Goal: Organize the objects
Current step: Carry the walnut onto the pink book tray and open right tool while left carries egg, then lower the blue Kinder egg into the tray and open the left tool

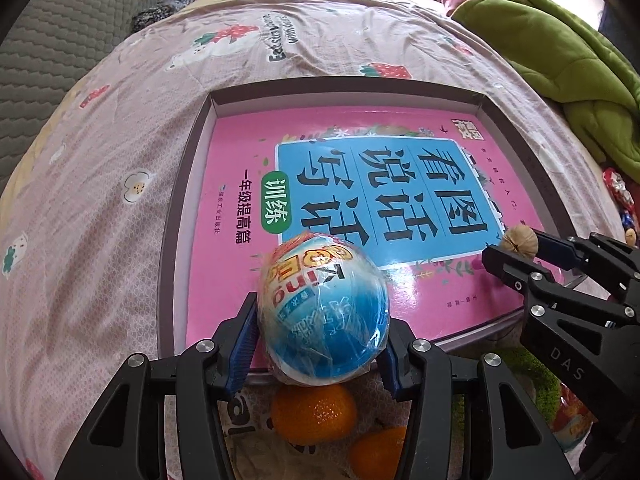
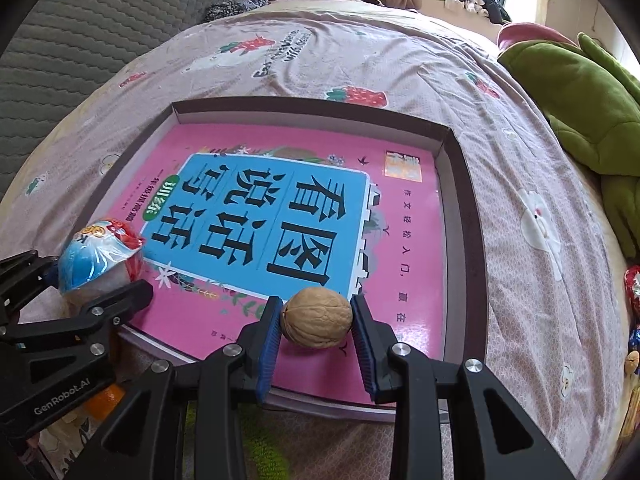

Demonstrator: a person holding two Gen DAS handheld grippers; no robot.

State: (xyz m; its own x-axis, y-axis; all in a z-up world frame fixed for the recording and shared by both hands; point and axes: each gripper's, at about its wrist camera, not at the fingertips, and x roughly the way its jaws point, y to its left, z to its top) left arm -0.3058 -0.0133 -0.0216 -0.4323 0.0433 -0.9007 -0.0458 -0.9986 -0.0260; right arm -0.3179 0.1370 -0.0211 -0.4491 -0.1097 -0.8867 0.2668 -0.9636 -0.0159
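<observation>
My left gripper (image 1: 320, 336) is shut on a blue and white wrapped egg toy (image 1: 324, 308), held over the near edge of a shallow grey box (image 1: 188, 184). A pink book (image 1: 248, 148) with a blue title panel lies flat inside the box. My right gripper (image 2: 316, 332) is shut on a walnut (image 2: 316, 317), above the book's near part. In the right wrist view the egg toy (image 2: 98, 254) and the left gripper (image 2: 92, 284) show at the left. In the left wrist view the walnut (image 1: 520, 243) and the right gripper (image 1: 516, 246) show at the right.
The box rests on a pink patterned bedsheet (image 1: 100, 240). Two oranges (image 1: 314, 414) lie below the left gripper. A green plush blanket (image 2: 592, 112) is heaped at the right, wrapped sweets (image 2: 634, 288) near it. A grey quilted cushion (image 2: 80, 40) and piled clothes line the far side.
</observation>
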